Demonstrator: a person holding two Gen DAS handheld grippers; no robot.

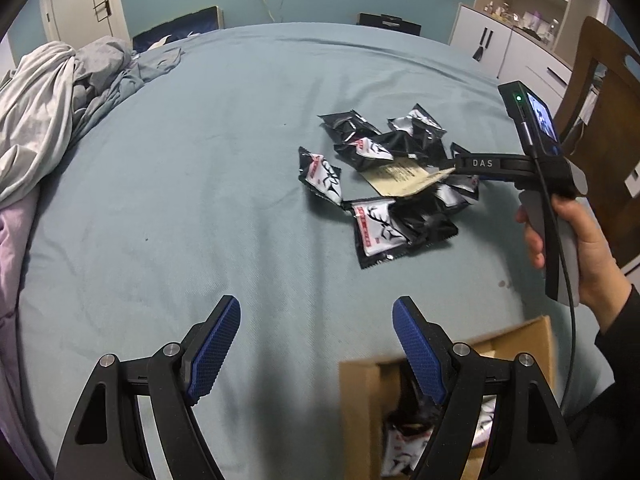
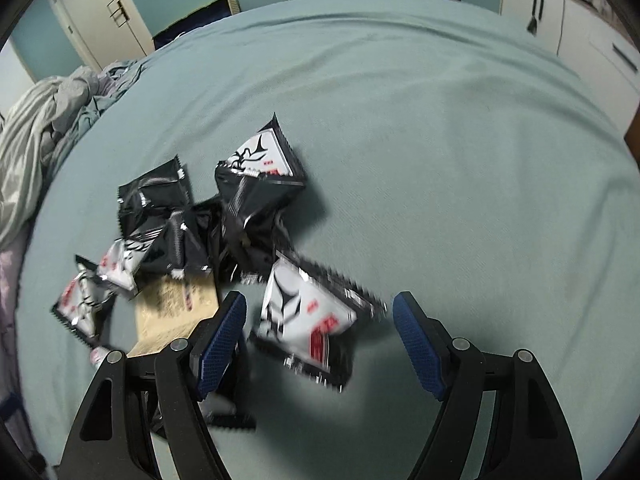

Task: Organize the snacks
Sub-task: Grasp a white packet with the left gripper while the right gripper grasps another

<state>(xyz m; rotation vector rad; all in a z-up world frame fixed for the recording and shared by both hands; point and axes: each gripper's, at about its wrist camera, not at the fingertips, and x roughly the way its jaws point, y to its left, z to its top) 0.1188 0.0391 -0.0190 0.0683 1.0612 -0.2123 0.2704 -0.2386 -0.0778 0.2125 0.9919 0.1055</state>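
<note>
Leftmost, I am seeing rumpled bedding (image 1: 52, 92) bunched at the edge of the bed (image 1: 200, 160), well apart from everything I am working with. My left gripper (image 1: 316, 344) is hovering over bare sheet with its fingers spread and nothing between them. Just right of it, the cardboard box (image 1: 516, 340) is sitting open at the near edge with a few packets already inside. Further out, the snack packets (image 1: 384, 184) are lying in a loose, overlapping pile with a tan paper slip (image 1: 400, 178) among them. My right gripper (image 2: 320, 336) is reaching over that pile, fingers spread too, framing the nearest white-faced packet (image 2: 308, 316) without pinching it. I am judging the risks as these: the glossy wrappers are overlapping, so closing could catch two at once or drag the paper slip along; the soft bed could let a packet sink or slide away; and a corner grip might slip before reaching the box.
</note>
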